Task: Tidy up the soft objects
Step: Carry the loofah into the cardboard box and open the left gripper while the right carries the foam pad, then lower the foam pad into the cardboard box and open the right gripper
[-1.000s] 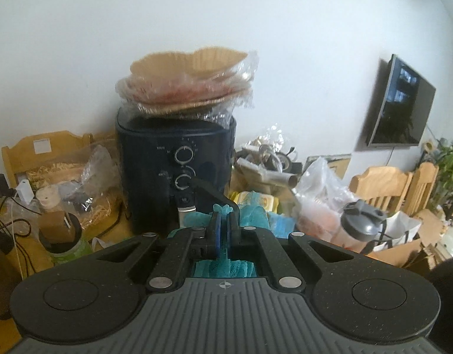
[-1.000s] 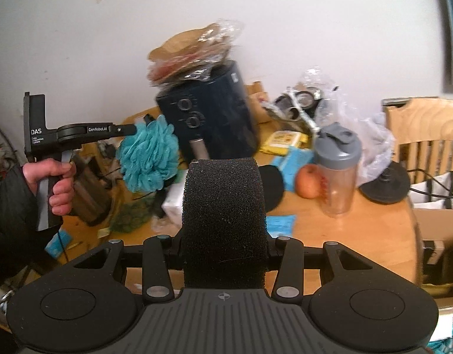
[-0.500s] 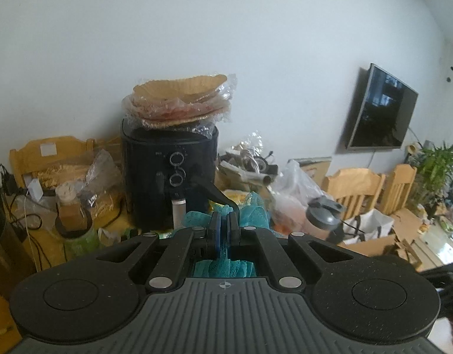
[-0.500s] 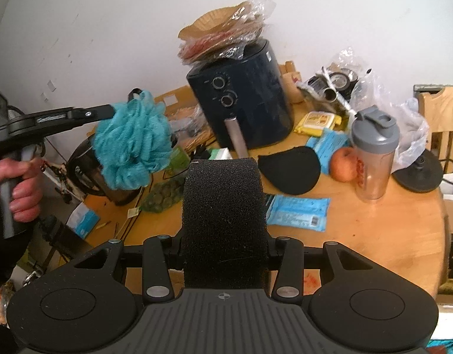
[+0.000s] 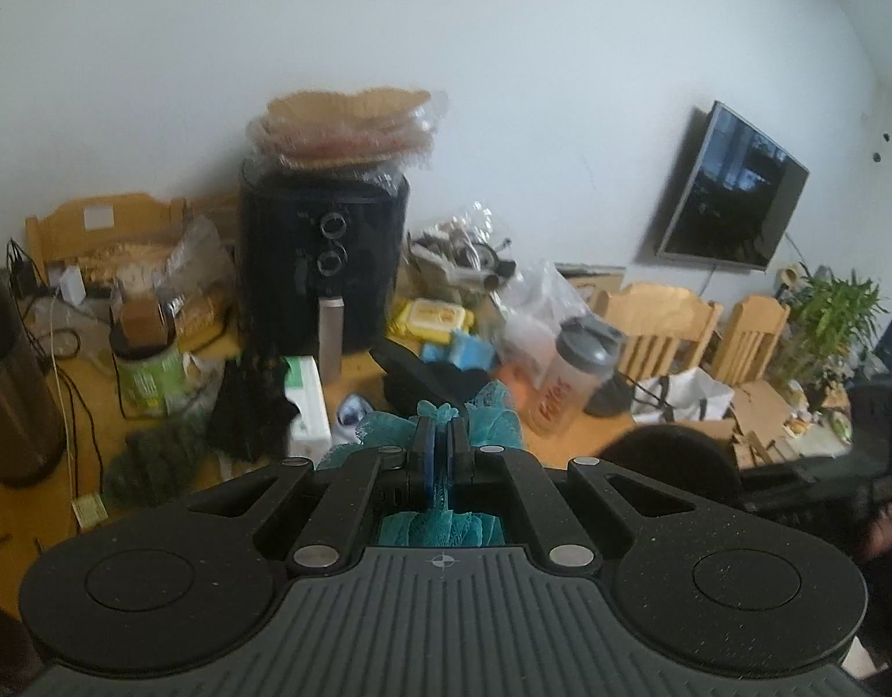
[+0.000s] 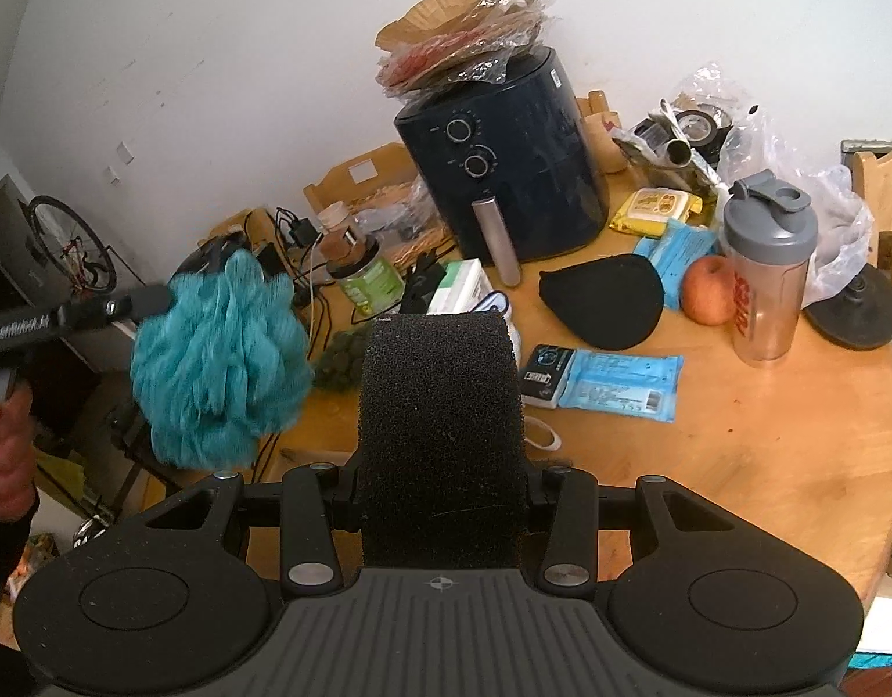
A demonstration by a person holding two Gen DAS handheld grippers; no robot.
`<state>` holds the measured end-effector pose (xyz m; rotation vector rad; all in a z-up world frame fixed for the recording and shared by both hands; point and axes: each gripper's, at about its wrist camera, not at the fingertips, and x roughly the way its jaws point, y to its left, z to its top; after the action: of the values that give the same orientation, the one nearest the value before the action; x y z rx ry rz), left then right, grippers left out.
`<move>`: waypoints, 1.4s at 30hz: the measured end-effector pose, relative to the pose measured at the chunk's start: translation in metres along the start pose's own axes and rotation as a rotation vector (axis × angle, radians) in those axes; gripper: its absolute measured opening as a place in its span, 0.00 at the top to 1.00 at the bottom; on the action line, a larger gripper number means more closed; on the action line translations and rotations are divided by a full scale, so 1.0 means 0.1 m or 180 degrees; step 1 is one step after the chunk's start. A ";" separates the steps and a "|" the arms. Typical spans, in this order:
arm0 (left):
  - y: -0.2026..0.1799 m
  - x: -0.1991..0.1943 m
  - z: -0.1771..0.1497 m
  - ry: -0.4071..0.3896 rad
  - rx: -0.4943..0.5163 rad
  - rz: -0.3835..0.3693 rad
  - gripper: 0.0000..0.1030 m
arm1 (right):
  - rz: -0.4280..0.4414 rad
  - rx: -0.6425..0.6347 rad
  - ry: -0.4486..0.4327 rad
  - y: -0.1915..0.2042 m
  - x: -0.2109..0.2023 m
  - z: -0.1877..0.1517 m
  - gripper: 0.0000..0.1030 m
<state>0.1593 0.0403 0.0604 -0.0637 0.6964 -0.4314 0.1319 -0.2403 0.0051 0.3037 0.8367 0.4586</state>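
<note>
My left gripper (image 5: 440, 435) is shut on a teal mesh bath pouf (image 5: 492, 412), which bulges around and under its fingers. The right wrist view shows that gripper (image 6: 155, 299) holding the pouf (image 6: 213, 366) in the air off the table's left edge. My right gripper (image 6: 440, 395) is shut on a block of black foam sponge (image 6: 440, 435), held above the table's near edge. The sponge hides its fingertips. A black soft pouch (image 6: 603, 308) lies on the round wooden table (image 6: 765, 435).
A dark air fryer (image 6: 504, 162) with bagged paper liners on top stands at the back. A shaker bottle (image 6: 765, 267), an apple (image 6: 704, 290), blue wipe packs (image 6: 608, 386), a green jar (image 6: 364, 279), a white box (image 6: 460, 290) and cables crowd the table. Wooden chairs (image 5: 655, 325) stand to the right.
Both grippers have pulled back and risen, so more of the table shows. The left gripper with the pouf has moved lower and nearer in the right wrist view. Both grips are unchanged.
</note>
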 end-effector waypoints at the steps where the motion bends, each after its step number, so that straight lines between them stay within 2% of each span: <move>1: -0.02 -0.01 -0.04 0.0028 0.0000 -0.0014 0.96 | 0.0002 -0.0003 0.0005 0.00 0.00 0.00 0.55; 6: -0.13 0.00 -0.23 0.0181 -0.0042 -0.0053 0.95 | 0.0006 -0.0034 0.0014 0.01 -0.01 -0.01 0.55; 9: -0.21 0.02 -0.40 0.0324 -0.0011 -0.0092 0.89 | -0.0011 -0.0054 0.0030 0.00 -0.02 -0.02 0.55; 11: -0.26 0.05 -0.51 0.0372 0.0031 -0.0047 0.74 | -0.0018 -0.0050 0.0053 -0.01 0.00 -0.03 0.55; 12: -0.26 0.05 -0.56 0.0382 0.0022 0.0002 0.61 | -0.0018 -0.0045 0.0065 -0.01 0.00 -0.04 0.55; 13: -0.26 0.06 -0.61 0.0403 -0.0002 0.0070 0.54 | -0.0023 -0.0042 0.0081 -0.02 0.00 -0.05 0.55; 14: -0.26 0.08 -0.65 0.0424 -0.0038 0.0156 0.51 | -0.0028 -0.0043 0.0099 -0.02 0.00 -0.07 0.55; 16: -0.23 0.09 -0.72 0.0443 -0.0126 0.0343 0.39 | -0.0032 -0.0032 0.0132 -0.02 0.01 -0.10 0.55; 21: -0.10 0.11 -0.85 0.0610 -0.0447 0.0632 0.39 | -0.0040 -0.0007 0.0224 -0.01 0.03 -0.17 0.55; 27: -0.03 0.07 -0.96 0.0658 -0.0733 0.0736 0.39 | -0.0165 -0.0029 0.0260 0.06 -0.01 -0.17 0.55; 33: -0.05 0.03 -1.03 0.0672 -0.0884 0.0808 0.39 | -0.0291 0.0040 0.0355 0.14 0.02 -0.13 0.55; 35: -0.06 0.02 -1.04 0.0659 -0.0905 0.0821 0.39 | -0.0393 0.0073 0.0421 0.17 0.08 -0.14 0.49; 36: -0.06 0.01 -1.04 0.0655 -0.0911 0.0828 0.39 | -0.0435 0.0056 0.0456 0.18 0.10 -0.15 0.40; 37: -0.06 0.01 -1.05 0.0655 -0.0917 0.0837 0.39 | -0.0481 0.0019 0.0465 0.21 0.12 -0.17 0.23; 38: -0.06 0.01 -1.05 0.0654 -0.0923 0.0848 0.39 | -0.0487 -0.0049 0.0435 0.24 0.12 -0.19 0.15; 42: -0.07 -0.02 -1.04 0.0634 -0.0968 0.0895 0.39 | -0.0449 -0.0164 0.0473 0.25 0.15 -0.25 0.08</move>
<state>0.0894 0.0438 -0.0175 -0.2090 0.9489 -0.0592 0.1148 -0.2091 -0.0092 0.1629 0.9828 0.3732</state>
